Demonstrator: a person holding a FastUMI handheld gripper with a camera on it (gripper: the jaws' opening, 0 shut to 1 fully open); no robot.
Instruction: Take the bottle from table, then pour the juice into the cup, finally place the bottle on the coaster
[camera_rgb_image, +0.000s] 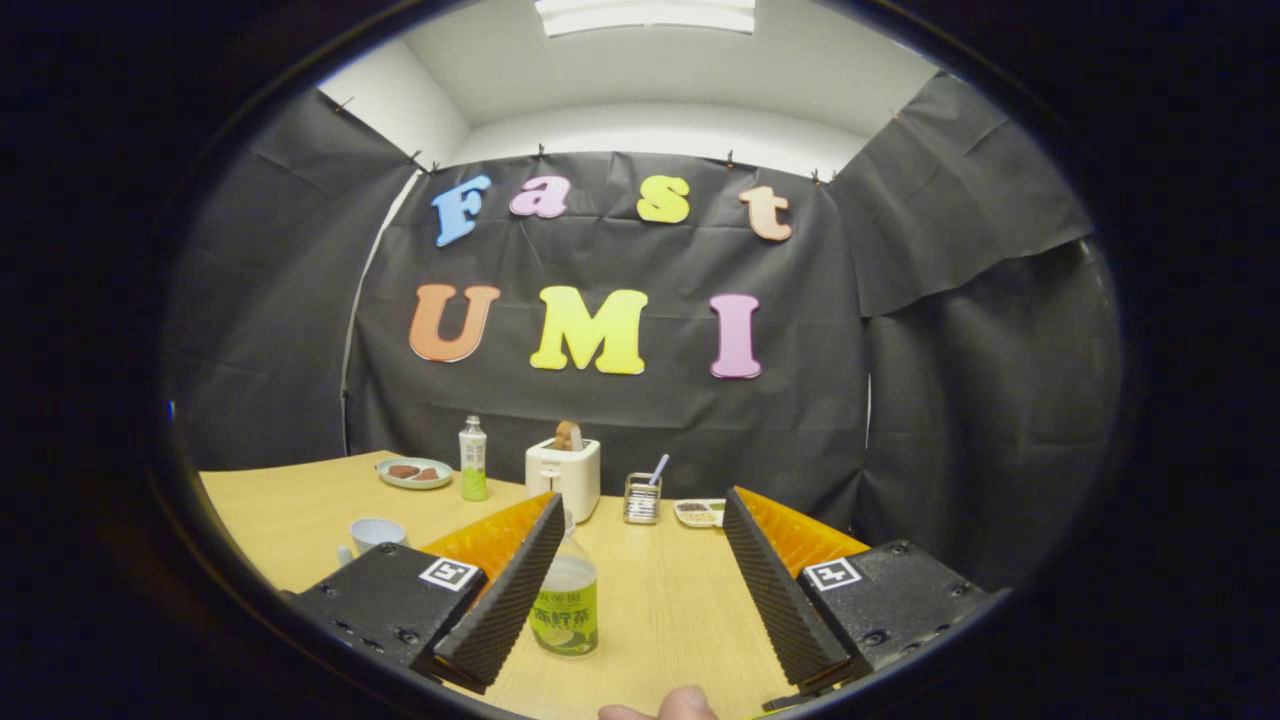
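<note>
Claw (640, 580) wide open, bottle (566, 600) btwn fingers, against left one

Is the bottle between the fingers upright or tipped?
Upright: the bottle stands on the table, beside one finger of the open gripper.

Two bottles stand on the worktop (300, 510): the near bottle (566, 600) between the claw's spread fingers, against the one at 9 o'clock, and the far bottle (473, 460) at 11 o'clock beyond them. One cup (376, 534) sits at 10 o'clock. One toaster (564, 476) at 12 o'clock holds one slice of toast (567, 435). There are two dishes of food: a round plate (415, 472) and a small tray (699, 513). One small wire holder (641, 498) stands between toaster and tray. One claw (640, 580), two fingers. One fingertip (668, 706) at 6 o'clock.
</note>
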